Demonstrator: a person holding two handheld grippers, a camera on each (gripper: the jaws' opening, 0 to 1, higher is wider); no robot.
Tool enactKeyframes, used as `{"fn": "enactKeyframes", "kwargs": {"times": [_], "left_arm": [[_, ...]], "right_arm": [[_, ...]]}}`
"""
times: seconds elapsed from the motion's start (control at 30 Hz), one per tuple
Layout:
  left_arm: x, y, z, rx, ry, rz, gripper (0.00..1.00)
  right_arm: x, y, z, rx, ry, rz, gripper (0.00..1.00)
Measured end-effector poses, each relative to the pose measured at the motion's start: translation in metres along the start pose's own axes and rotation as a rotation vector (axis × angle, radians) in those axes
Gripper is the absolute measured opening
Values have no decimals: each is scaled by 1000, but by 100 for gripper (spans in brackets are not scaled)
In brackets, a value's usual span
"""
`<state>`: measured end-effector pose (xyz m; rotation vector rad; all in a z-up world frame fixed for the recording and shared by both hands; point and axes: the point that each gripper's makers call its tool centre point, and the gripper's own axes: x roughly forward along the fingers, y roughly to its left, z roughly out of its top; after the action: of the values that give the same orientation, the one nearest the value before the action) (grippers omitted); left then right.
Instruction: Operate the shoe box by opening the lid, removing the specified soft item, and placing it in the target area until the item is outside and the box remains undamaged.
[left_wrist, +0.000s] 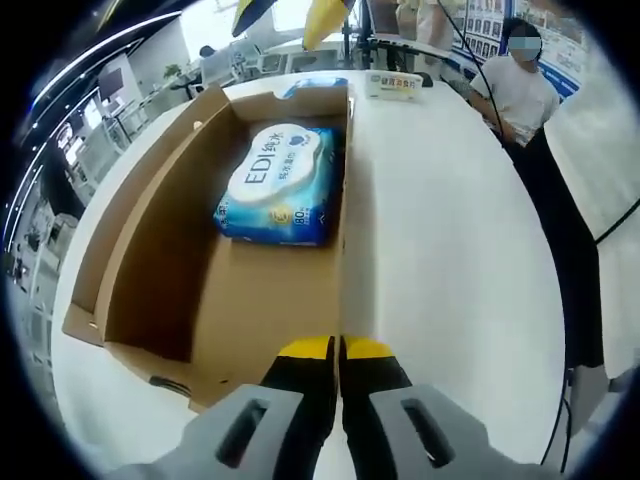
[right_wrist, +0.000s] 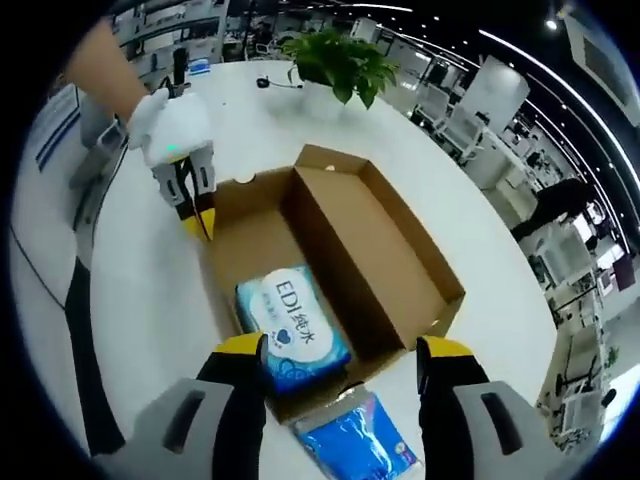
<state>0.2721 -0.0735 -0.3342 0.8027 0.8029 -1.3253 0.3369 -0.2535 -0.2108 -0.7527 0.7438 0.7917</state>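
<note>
The brown cardboard shoe box (right_wrist: 340, 255) sits open on the white counter (left_wrist: 440, 260), its lid folded flat alongside. Inside lies a blue-and-white soft pack of wipes (left_wrist: 278, 185). The left hand-held gripper (left_wrist: 338, 348) is clenched at the box's edge, perhaps pinching the wall. The right hand-held gripper (right_wrist: 345, 352) hangs released above the pack.

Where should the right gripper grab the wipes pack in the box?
Take the wipes pack across its short width, coming straight down from above. It lies flat on the shoe box floor at the end nearest the open right gripper, with box walls close beside it, so a side approach looks blocked.
</note>
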Motion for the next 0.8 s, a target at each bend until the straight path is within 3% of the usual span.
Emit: {"fn": "enactKeyframes", "kwargs": {"times": [0.37, 0.8], "left_arm": [[0, 0, 0, -6, 3, 3, 1], [0, -1, 0, -4, 3, -1, 0]], "right_arm": [[13, 6, 1, -33, 5, 43, 60], [15, -4, 10, -85, 15, 69, 61]]}}
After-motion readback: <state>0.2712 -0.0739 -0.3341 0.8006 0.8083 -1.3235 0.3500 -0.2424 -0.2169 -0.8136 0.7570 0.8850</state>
